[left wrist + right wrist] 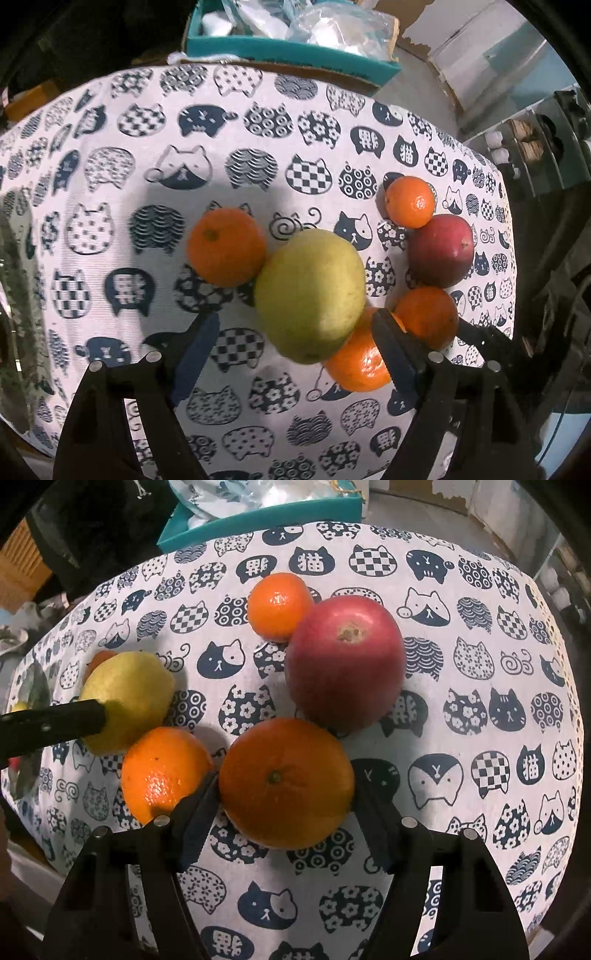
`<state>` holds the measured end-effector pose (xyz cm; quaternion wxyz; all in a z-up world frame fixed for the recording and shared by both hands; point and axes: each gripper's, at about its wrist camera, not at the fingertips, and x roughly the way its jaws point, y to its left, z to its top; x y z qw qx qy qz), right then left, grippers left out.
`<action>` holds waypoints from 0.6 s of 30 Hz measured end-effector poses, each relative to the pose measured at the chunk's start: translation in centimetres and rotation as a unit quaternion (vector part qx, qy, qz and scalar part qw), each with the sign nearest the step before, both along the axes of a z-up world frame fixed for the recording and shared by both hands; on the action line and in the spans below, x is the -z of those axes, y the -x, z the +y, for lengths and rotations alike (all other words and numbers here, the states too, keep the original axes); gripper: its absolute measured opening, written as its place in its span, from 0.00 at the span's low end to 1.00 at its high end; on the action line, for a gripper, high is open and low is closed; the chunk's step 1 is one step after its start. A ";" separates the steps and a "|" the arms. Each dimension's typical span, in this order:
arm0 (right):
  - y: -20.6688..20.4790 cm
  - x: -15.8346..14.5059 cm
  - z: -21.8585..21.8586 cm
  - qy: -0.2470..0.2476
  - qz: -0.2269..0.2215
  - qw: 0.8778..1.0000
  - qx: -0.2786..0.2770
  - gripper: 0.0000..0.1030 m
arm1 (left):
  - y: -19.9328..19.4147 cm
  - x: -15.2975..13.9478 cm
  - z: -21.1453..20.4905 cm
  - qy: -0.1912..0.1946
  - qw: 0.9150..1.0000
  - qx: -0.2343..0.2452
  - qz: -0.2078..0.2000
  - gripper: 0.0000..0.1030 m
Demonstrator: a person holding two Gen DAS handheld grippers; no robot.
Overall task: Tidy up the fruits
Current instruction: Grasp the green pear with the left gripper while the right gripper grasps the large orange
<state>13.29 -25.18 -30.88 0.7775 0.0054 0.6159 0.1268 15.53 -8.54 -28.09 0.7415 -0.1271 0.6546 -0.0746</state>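
Your right hand-held gripper [284, 794] pinches the big orange [286, 782] on the counter [480, 812], just before the apple [343, 661], while your left hand-held gripper [295, 332] stands spread around the pear [310, 291].

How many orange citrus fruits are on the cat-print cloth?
4: one left of the pear, one under it, one at the right gripper, a small one behind the apple. None seems hidden.

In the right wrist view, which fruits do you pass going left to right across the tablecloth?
Yellow-green pear → glossy orange → orange between the right gripper's fingers → red apple. The small mandarin overlaps in order, so it is left out.
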 end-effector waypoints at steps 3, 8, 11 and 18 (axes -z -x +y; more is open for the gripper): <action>0.0 -0.3 -0.5 0.002 -0.003 1.000 -0.006 0.68 | -0.4 0.7 -0.7 0.003 1.000 0.004 0.010 0.83; 0.4 -0.6 -1.0 0.012 -0.010 1.000 -0.007 0.68 | -1.1 1.9 -1.5 0.008 1.000 0.004 0.022 0.83; 0.5 -0.6 -1.3 0.011 -0.010 1.000 -0.004 0.68 | -1.6 2.3 -1.5 0.008 1.000 0.003 0.019 0.82; 1.0 -0.6 -2.5 0.013 -0.016 1.000 0.002 0.68 | -1.5 2.6 -1.2 0.010 1.000 0.019 0.004 0.66</action>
